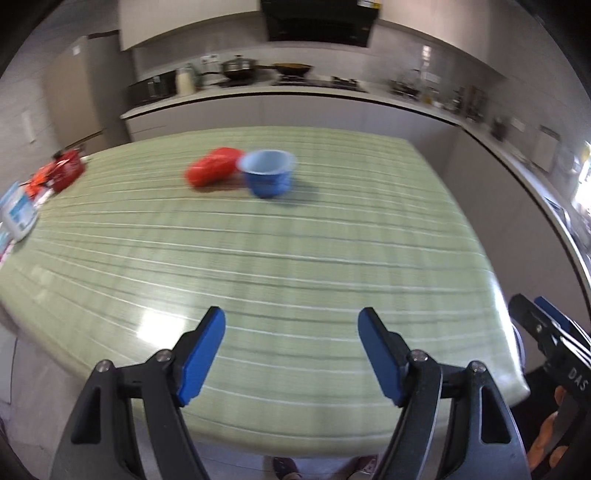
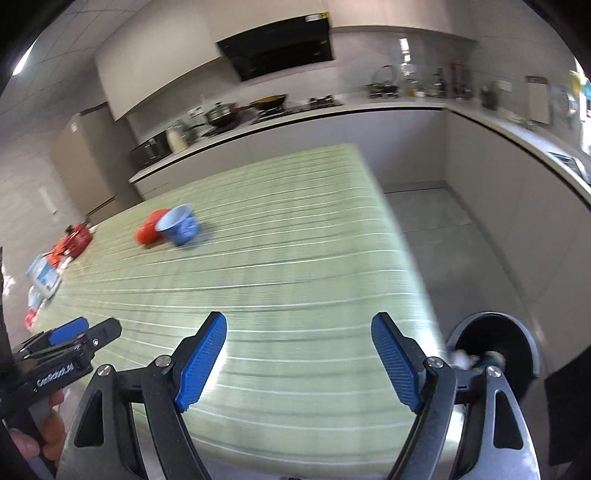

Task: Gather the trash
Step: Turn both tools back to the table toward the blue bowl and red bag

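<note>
Approach step: both grippers, left [image 1: 291,350] and right [image 2: 299,358], fingers spread and empty, above the table [image 1: 295,258]; next, reach for the cup [image 1: 269,177].

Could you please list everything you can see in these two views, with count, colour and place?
table: one, green striped cloth, centre.
blue cup: one, far middle of the table.
red packet: one, touching the cup's left side.
packets and wrappers: several, red, orange, white-blue, table's far left edge; blurred.
range hood: one, black, above the stove.
pots: two, dark, on the stove.
black round bin: one, on the floor right of the table.
left gripper: one, blue pads, open, empty.
right gripper: one, blue pads, open, empty.
</note>
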### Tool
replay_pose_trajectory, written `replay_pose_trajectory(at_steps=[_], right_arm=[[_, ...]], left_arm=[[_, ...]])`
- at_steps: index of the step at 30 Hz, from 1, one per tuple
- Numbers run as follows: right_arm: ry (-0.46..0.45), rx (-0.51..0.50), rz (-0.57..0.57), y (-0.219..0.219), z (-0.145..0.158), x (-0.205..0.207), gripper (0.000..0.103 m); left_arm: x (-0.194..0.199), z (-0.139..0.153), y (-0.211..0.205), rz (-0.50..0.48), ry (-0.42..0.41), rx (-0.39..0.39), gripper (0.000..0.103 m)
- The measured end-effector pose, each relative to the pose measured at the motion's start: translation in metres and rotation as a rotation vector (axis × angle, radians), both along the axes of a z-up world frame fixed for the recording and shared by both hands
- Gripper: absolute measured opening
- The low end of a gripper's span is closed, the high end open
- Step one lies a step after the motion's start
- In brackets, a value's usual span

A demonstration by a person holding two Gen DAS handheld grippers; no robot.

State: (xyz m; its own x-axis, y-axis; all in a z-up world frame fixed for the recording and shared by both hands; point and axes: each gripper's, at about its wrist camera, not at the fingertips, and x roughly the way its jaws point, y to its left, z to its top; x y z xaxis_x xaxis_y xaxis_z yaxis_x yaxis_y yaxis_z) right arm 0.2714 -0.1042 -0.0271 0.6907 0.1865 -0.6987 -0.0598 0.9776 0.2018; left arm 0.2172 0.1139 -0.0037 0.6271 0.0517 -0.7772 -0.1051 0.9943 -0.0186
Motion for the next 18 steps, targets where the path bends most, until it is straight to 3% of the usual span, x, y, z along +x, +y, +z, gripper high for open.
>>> replay_pose_trajectory(at_steps=[10, 18], right_arm=[[0.038, 0.032, 0.198, 0.105, -0.013, 0.073, 0.082], [0.074, 0.053, 0.267, 0.161, -0.02, 0.133, 0.083]], left_arm=[[0.042, -0.007, 0.083, 0.147, 0.008, 0.014, 0.076], [0.082, -0.007, 0.115, 0.177, 0.018, 0.031, 0.076]])
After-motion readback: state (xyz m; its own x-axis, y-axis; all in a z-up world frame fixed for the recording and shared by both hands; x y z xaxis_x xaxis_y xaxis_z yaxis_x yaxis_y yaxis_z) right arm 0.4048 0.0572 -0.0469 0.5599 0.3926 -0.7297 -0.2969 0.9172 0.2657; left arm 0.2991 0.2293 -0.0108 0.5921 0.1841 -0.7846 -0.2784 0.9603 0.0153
